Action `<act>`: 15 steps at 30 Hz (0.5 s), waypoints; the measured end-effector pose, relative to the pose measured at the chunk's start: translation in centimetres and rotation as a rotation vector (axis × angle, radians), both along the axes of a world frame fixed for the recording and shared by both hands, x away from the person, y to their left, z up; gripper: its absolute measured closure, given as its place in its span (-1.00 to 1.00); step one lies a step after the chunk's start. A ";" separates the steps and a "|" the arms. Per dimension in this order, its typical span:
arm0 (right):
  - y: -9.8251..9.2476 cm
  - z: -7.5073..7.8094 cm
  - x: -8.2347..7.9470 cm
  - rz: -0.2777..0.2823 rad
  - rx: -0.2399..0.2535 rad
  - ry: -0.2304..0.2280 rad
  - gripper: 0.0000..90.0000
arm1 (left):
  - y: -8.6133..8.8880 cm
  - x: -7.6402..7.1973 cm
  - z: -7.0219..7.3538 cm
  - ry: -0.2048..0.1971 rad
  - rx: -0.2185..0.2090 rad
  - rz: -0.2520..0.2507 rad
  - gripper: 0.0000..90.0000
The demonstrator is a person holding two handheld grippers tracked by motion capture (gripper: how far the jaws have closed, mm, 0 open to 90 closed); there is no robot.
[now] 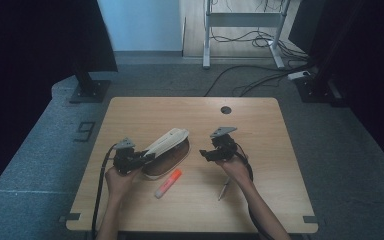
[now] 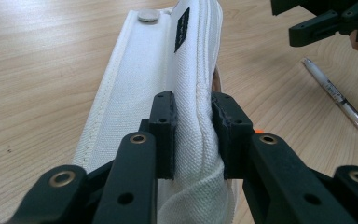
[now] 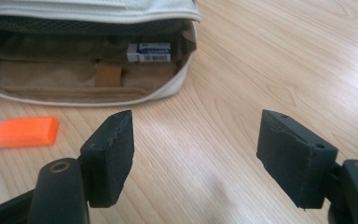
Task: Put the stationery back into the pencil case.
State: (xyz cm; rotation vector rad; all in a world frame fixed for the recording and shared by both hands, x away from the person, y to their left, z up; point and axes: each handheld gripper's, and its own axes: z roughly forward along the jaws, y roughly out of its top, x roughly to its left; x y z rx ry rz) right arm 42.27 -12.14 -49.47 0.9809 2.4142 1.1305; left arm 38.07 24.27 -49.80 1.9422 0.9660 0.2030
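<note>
left claw pinches the pencil case flap up, right claw hangs empty beside it

high view: the left gripper (image 1: 141, 158) grips the raised flap of the white pencil case (image 1: 167, 145) on the wooden table (image 1: 260, 125); the right gripper (image 1: 206, 153) hovers just right of the case. an orange highlighter (image 1: 168, 183) and a pen (image 1: 223, 189) lie in front.
left gripper view: both pads (image 2: 164, 135) clamp the case's white fabric edge.
right gripper view: jaws spread wide with nothing between them, above bare wood; the open case shows an eraser (image 3: 148, 52) inside.
</note>
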 end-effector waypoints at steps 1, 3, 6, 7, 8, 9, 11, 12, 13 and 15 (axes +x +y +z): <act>-0.2 0.0 -0.1 -0.005 0.001 0.000 -0.40 | 0.0 0.0 0.0 0.000 0.001 0.000 0.59; -0.8 0.0 -0.3 -0.012 0.002 -0.002 -0.40 | 0.0 0.0 0.0 -0.002 0.002 0.000 0.59; -1.5 -0.2 -0.8 -0.024 0.012 0.005 -0.41 | 0.0 0.0 0.0 -0.001 0.002 0.000 0.59; -1.8 -0.3 -0.9 -0.025 0.012 0.006 -0.41 | 0.0 0.0 0.0 -0.002 0.002 0.000 0.59; -2.0 -0.4 -1.1 -0.025 0.008 0.010 -0.42 | 0.0 0.0 0.0 -0.002 0.002 0.000 0.59; -2.2 -0.6 -1.3 -0.025 0.006 0.012 -0.42 | -0.1 0.0 0.0 -0.001 0.002 0.000 0.58; -2.5 -0.9 -1.6 -0.030 0.005 0.016 -0.43 | -0.1 -0.1 0.0 -0.002 0.003 0.000 0.58; -2.7 -1.0 -1.7 -0.031 0.005 0.021 -0.46 | -0.1 -0.1 0.0 -0.003 0.003 0.000 0.58; -2.9 -1.2 -1.9 -0.035 0.004 0.027 -0.50 | -0.1 -0.1 0.0 -0.003 0.003 0.000 0.58; -3.3 -1.5 -2.2 -0.044 -0.002 0.034 -0.55 | -0.1 0.0 0.0 -0.003 0.002 0.001 0.58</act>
